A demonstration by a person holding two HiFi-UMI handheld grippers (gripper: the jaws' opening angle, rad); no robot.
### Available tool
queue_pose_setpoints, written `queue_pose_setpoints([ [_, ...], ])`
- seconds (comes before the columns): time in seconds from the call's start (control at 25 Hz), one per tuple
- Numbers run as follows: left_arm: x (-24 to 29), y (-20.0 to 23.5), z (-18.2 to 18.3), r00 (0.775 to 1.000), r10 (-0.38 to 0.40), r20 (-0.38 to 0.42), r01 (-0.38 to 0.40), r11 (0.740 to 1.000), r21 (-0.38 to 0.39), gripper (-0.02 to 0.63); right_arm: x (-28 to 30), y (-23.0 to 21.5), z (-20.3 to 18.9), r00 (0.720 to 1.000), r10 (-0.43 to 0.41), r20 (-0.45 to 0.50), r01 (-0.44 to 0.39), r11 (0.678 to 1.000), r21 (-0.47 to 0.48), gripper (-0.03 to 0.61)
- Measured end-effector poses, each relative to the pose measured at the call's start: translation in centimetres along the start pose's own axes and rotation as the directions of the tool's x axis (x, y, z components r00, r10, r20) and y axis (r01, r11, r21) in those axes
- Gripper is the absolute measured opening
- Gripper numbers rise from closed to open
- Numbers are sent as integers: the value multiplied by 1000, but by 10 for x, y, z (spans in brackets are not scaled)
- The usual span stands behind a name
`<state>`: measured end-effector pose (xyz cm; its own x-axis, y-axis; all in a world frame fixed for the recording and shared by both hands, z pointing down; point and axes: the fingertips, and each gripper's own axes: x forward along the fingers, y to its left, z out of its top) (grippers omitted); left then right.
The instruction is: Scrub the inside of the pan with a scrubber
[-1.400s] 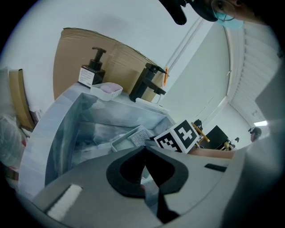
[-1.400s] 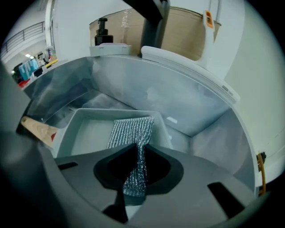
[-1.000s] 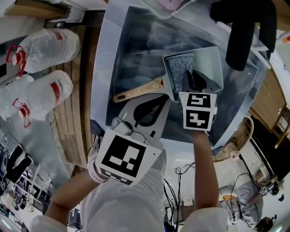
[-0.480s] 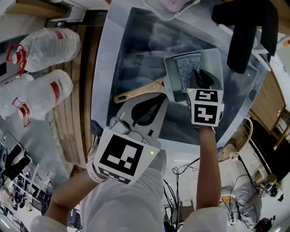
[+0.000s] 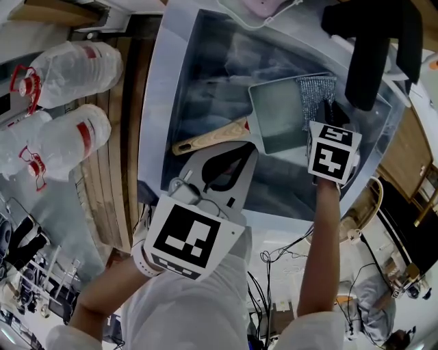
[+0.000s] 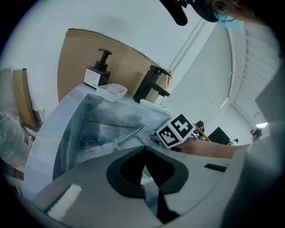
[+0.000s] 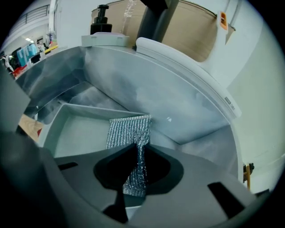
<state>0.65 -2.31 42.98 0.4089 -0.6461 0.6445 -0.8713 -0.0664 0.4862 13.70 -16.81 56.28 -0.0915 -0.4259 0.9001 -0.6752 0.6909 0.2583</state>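
A pale square pan (image 5: 280,116) with a wooden handle (image 5: 205,137) lies in the sink (image 5: 198,75). My right gripper (image 5: 321,117) is shut on a silver mesh scrubber (image 5: 316,96), which it holds against the pan's right side. In the right gripper view the scrubber (image 7: 128,130) spreads over the pan's floor (image 7: 75,131) and runs back between the jaws (image 7: 136,151). My left gripper (image 5: 241,154) is shut just below the handle, near the pan's corner. Nothing shows between its jaws (image 6: 143,151).
A black faucet (image 5: 380,48) overhangs the sink at upper right. A pink soap dish (image 5: 256,7) sits on the far rim, next to a pump bottle (image 6: 97,73). Big plastic bottles (image 5: 68,68) lie on the wooden counter (image 5: 116,178) at left.
My right gripper has dragged the scrubber across the pan's floor from its left part to its right side. The left gripper has stayed in place.
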Motion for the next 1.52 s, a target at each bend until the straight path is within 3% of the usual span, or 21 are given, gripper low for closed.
queue_pose_setpoints([
  [0.2, 0, 0, 1, 1000, 1, 1, -1, 1000, 0, -6, -12, -16, 7, 999, -39, -25, 38, 998, -59, 54],
  [0.4, 0, 1, 1, 1000, 3, 2, -3, 1000, -1, -6, -19, -23, 9, 999, -35, -3, 35, 999, -21, 54],
  [0.64, 0, 3, -1, 1000, 1, -1, -1, 1000, -4, -5, -24, 6, 26, 992, 80, 95, -71, 993, -91, 52],
  [0.88, 0, 1, -1, 1000, -1, -3, 1, 1000, -2, -6, -37, 62, 34, 964, 230, 131, -199, 956, -215, 52],
  [1.04, -2, 2, 0, 1000, 1, 1, -1, 1000, -1, -6, -44, 98, 39, 945, 295, 142, -255, 935, -245, 52],
  [1.12, -2, 2, 1, 1000, 0, 5, 0, 1000, -3, -5, -47, 102, 38, 943, 303, 137, -271, 939, -212, 52],
  [1.2, -3, 2, 0, 1000, -1, 5, 1, 1000, -3, -6, -48, 104, 32, 930, 344, 130, -334, 938, -92, 52],
  [1.36, -6, 0, -3, 1000, -4, 2, 4, 1000, -3, -5, -53, 108, 19, 876, 453, 167, -480, 855, 195, 51],
  [1.52, -12, -1, -1, 1000, -6, 6, 6, 1000, 3, -5, -65, 114, 22, 844, 493, 212, -533, 814, 231, 49],
])
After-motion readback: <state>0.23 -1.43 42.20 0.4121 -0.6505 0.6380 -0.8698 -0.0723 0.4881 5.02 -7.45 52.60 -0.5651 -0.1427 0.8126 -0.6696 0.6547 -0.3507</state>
